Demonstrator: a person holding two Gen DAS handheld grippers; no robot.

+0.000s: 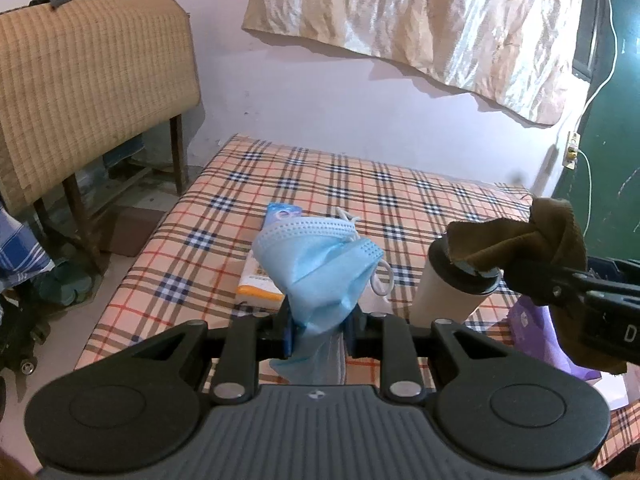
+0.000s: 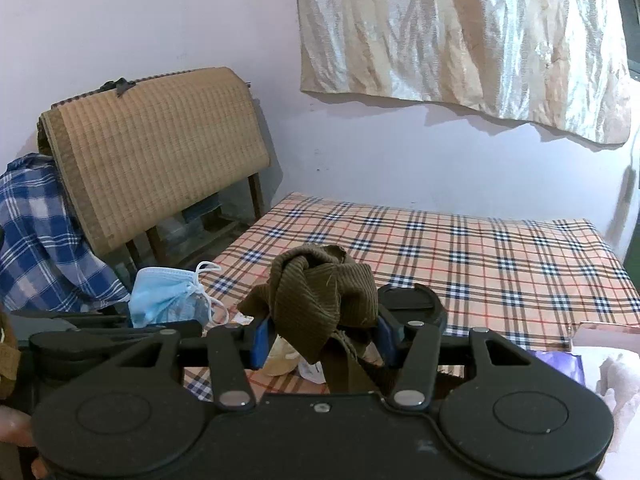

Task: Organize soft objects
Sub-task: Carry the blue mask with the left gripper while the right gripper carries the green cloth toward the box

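Blue mask (image 1: 316,264) clamped in left claw (image 1: 319,330) | brown cloth (image 2: 320,300) in right claw (image 2: 322,340) | tumbler (image 1: 452,284) near

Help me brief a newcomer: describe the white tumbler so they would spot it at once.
Start at the plaid-covered bed. Near its front edge, right of the blue face mask held by the left gripper, stands the white tumbler. It is the only upright cylinder there, white with a black lid.

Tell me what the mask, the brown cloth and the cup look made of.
Mask: thin nonwoven fabric, matte, pleated, elastic loops. Brown cloth: ribbed knit, matte, probably cotton or a blend. Cup: smooth white body, paper or plastic, black lid likely plastic.
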